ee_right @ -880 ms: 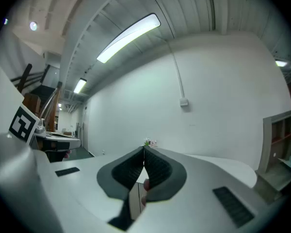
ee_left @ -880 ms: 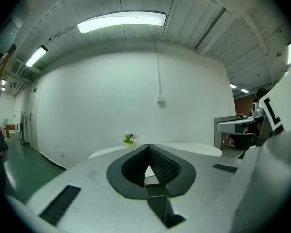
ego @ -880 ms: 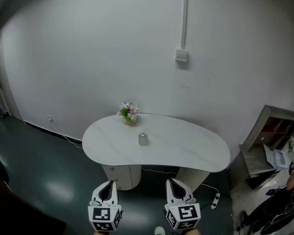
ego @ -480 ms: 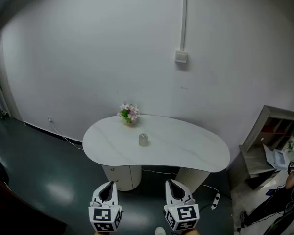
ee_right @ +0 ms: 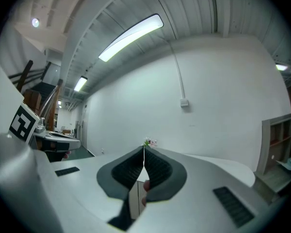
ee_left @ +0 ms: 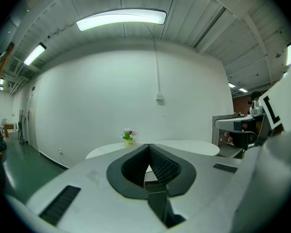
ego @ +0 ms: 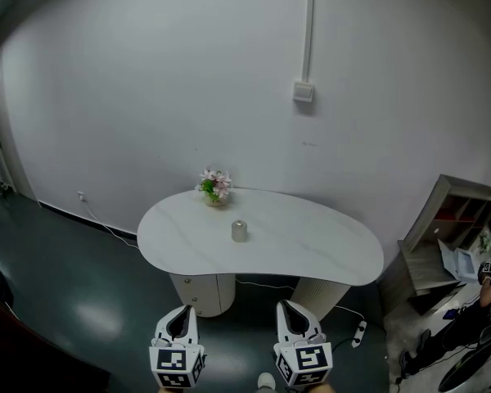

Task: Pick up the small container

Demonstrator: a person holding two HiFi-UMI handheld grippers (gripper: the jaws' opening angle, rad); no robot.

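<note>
Nearest the camera, the hands holding the tools are cut off by the lower edge of the head view; only a sliver shows behind the marker cubes. The left gripper [ego: 182, 309] and the right gripper [ego: 288, 305] sit side by side, well short of the table [ego: 311, 262], both aimed roughly level toward it. Each has its jaws pressed together tip to tip with nothing between them, as each gripper view shows.

On the floor by the table's right end lies a white power strip [ego: 359, 335]. The table's base is mostly hidden under its white, bean-shaped top.

The small container [ego: 240, 231], a short grey cylinder, stands upright near the middle of the tabletop, apart from everything else. Neither gripper view shows it; the closed jaws cover that part of the tabletop. At the table's far edge, left of centre, stands a small flower pot [ego: 215, 188].

Right of the table, a grey shelf unit [ego: 450, 219] is cut off by the frame edge, and a person [ego: 475, 322] beside it is only partly visible and dark. Behind the table, a small box [ego: 303, 92] is mounted high on the wall.
</note>
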